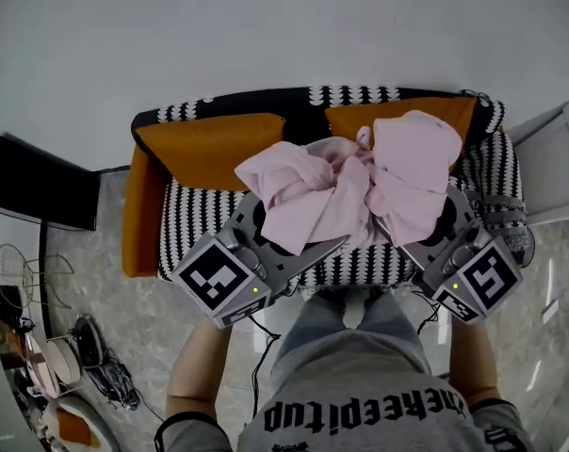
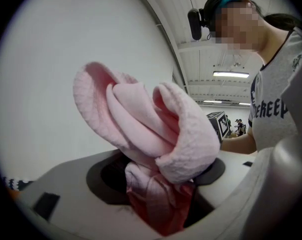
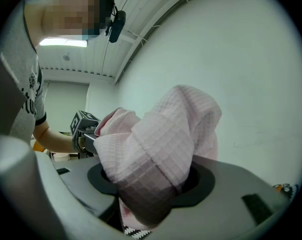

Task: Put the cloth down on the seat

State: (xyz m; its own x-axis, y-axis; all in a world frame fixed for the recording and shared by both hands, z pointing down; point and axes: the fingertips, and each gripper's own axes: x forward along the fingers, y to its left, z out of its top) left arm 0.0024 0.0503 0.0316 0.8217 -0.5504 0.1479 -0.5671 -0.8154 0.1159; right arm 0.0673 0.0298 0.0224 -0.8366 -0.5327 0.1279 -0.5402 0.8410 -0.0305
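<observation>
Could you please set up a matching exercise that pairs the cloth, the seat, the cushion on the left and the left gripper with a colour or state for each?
Things:
1. cloth
2. seat
3. cushion on the left
4. left gripper

Colour or state:
A. black-and-white pattern
B. jaws shut on the cloth
C. pink and bunched up
D. orange

Pairs: 1-C, 2-A, 3-D, 4-B
</observation>
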